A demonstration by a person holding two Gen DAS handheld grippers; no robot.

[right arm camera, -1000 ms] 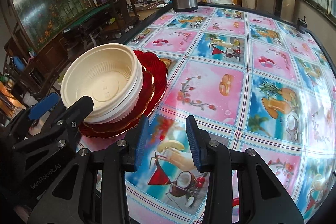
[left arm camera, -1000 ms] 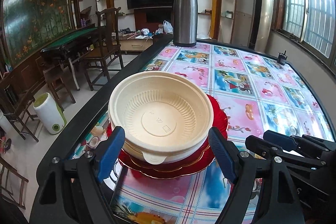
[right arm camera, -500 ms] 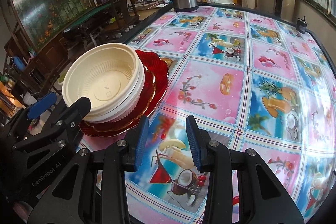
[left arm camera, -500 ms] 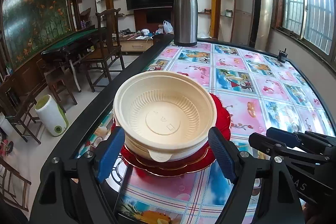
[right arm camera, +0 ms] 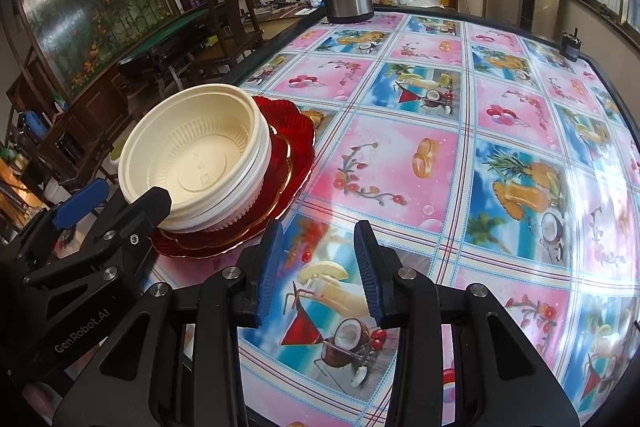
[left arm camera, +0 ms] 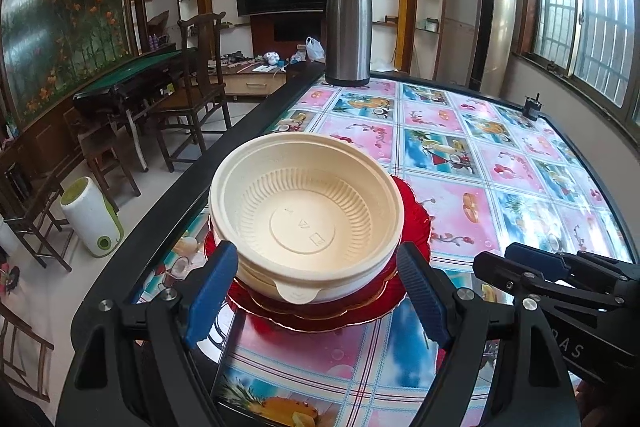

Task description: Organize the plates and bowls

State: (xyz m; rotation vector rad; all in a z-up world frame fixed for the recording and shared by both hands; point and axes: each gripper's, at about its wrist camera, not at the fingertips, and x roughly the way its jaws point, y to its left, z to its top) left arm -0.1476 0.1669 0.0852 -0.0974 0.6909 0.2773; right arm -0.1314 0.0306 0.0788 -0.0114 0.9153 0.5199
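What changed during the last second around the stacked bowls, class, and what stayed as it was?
The left gripper moved slightly closer to the cream bowls, jaws open on either side, gripping nothing. The bowls remain stacked on the red plates; the right gripper stays open and empty over the table.

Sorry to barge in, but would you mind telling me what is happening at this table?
A person with a gripper in each hand is tidying dishes. Cream bowls sit nested on a stack of red plates near the table edge. The left gripper is open, its fingers on either side of the bowls. The right gripper is open and empty over the tablecloth.
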